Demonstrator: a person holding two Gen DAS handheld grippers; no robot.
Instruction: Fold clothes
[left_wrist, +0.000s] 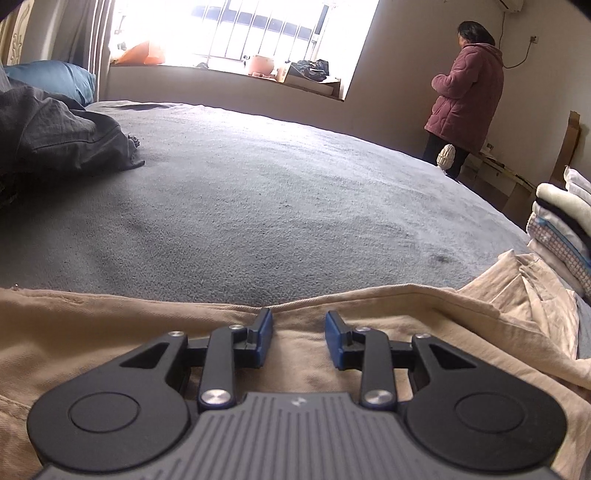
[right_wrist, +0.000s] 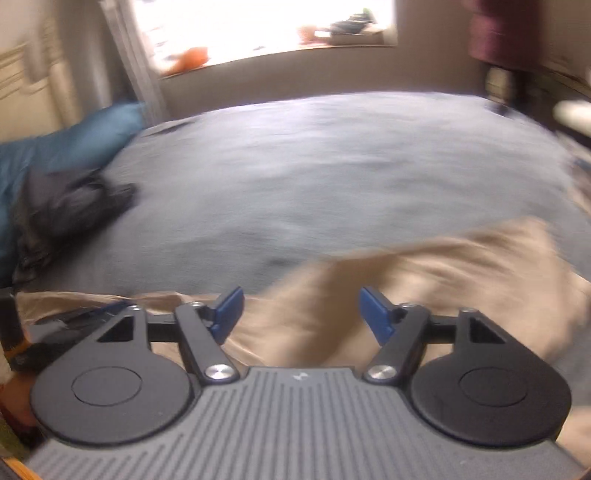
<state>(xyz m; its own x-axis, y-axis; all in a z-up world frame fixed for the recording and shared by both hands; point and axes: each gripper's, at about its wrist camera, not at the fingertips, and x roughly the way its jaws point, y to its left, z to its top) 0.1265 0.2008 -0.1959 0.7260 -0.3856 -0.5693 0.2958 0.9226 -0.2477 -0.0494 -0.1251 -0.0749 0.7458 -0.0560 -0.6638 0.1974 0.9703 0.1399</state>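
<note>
My left gripper (left_wrist: 298, 323), narrowly parted, sits over the tan garment (left_wrist: 110, 332); my right gripper (right_wrist: 301, 304) gapes wide, garment (right_wrist: 424, 266) spreading toward two o'clock.

Left black two-finger gripper with blue pads (left_wrist: 298, 322) sits low, jaws parted a bit, nothing pinched between them. Right black gripper with blue pads (right_wrist: 302, 300) is spread much wider, empty too, its view smeared with blur.

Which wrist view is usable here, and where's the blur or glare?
Left wrist view: sharp on the beige garment and bed, but the window is blown out, with fisheye bending. Right wrist view: heavy motion blur over bed and garment; only the right gripper reads fairly crisp.
</note>
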